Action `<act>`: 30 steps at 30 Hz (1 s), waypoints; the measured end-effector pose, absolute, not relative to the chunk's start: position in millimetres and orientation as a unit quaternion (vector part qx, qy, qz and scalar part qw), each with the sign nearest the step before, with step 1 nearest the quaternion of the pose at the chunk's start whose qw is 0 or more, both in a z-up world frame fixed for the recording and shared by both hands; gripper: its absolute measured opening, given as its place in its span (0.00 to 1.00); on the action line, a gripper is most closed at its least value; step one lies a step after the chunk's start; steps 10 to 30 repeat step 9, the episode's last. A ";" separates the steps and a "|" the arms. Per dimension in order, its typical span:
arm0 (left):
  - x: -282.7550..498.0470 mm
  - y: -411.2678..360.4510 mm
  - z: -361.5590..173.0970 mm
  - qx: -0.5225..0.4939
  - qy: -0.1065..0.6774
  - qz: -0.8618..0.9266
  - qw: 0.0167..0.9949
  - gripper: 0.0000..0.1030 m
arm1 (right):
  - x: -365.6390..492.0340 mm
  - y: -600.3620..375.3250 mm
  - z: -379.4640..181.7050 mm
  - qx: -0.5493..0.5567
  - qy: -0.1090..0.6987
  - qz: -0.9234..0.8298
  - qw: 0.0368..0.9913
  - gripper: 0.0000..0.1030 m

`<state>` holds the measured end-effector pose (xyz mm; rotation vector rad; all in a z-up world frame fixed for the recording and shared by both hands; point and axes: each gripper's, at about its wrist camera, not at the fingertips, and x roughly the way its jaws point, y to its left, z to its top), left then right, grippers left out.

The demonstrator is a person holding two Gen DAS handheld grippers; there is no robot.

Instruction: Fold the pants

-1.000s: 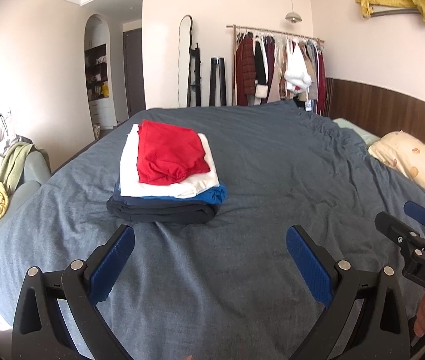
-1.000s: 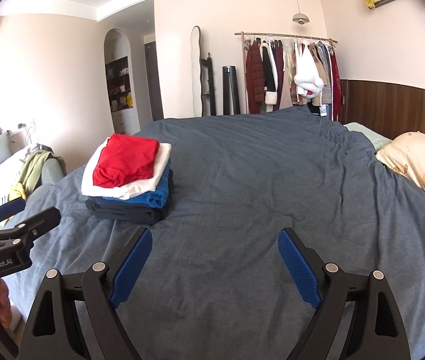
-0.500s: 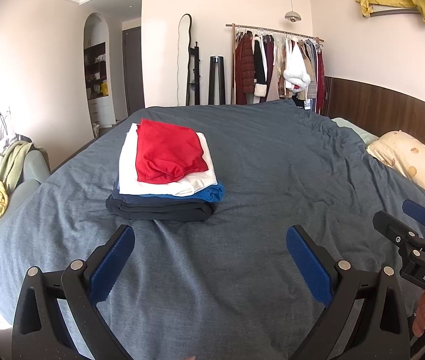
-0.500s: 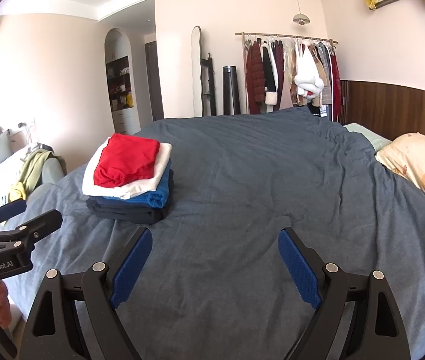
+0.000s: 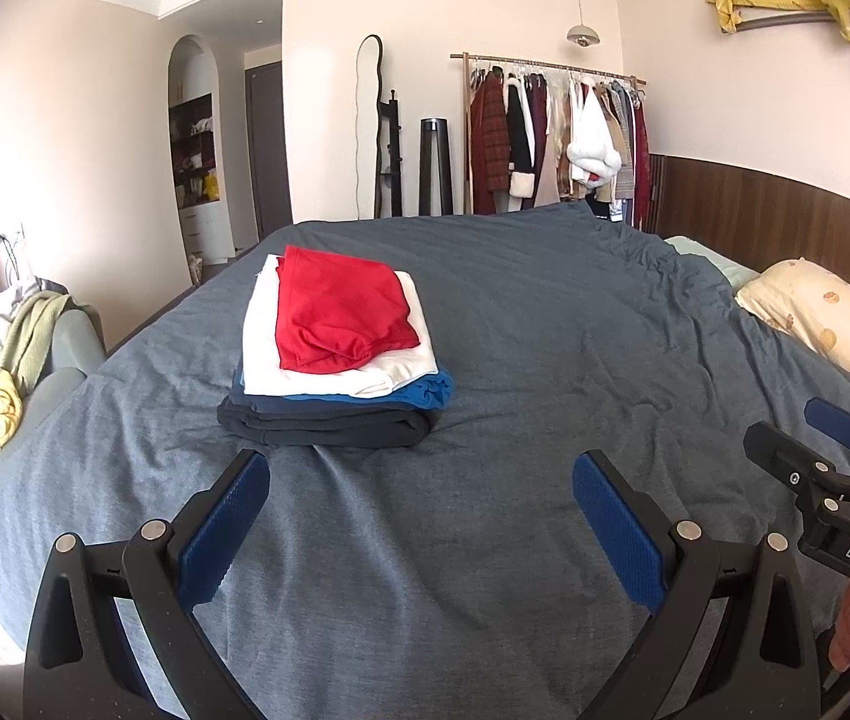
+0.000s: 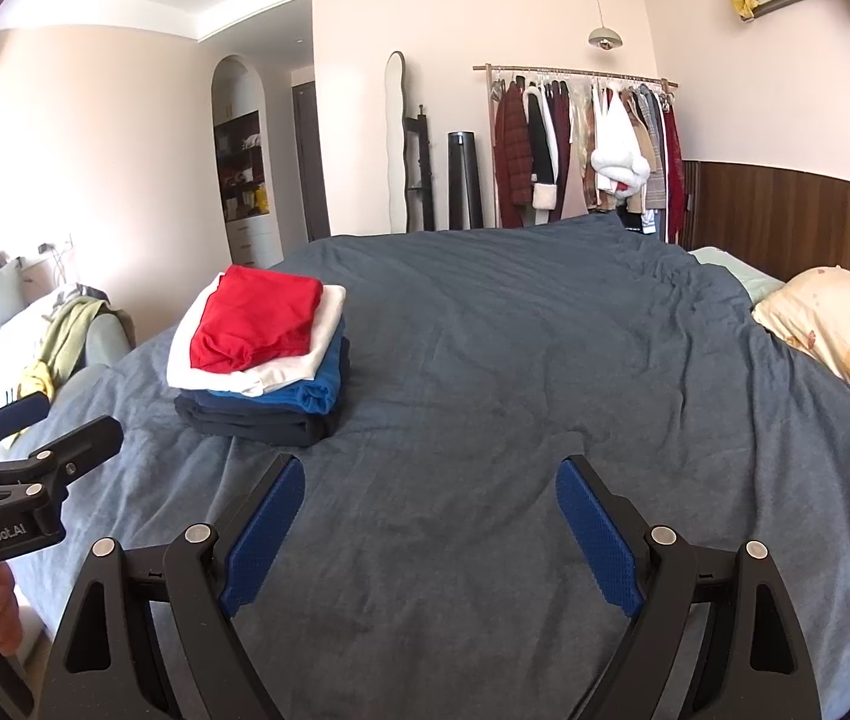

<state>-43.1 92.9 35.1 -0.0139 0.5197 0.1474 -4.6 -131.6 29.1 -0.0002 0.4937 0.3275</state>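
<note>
A stack of folded clothes [image 5: 335,354] lies on the grey-blue bedspread [image 5: 544,348]: red on top, then white, blue and dark navy at the bottom. It also shows in the right wrist view [image 6: 263,360], left of centre. My left gripper [image 5: 422,480] is open and empty, held just in front of the stack. My right gripper [image 6: 427,483] is open and empty over bare bedspread [image 6: 544,372], to the right of the stack. Each gripper shows at the edge of the other's view.
A patterned pillow [image 5: 826,324] lies at the bed's right edge. A sofa with yellow and green cloths [image 5: 11,372] stands left of the bed. A clothes rack [image 5: 550,138], a mirror and a doorway are beyond the far end.
Both views have shifted only very slightly. The stack and both open grippers stand as before.
</note>
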 end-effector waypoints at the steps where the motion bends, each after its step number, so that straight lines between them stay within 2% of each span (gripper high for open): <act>1: -42.8 93.1 35.1 -0.007 0.257 0.073 0.964 1.00 | -4.6 -131.9 29.0 0.000 0.243 0.163 0.956 0.84; 30: -41.4 99.5 34.7 -0.013 0.260 0.074 0.963 1.00 | -4.4 -133.6 25.7 -0.001 0.248 0.162 0.955 0.84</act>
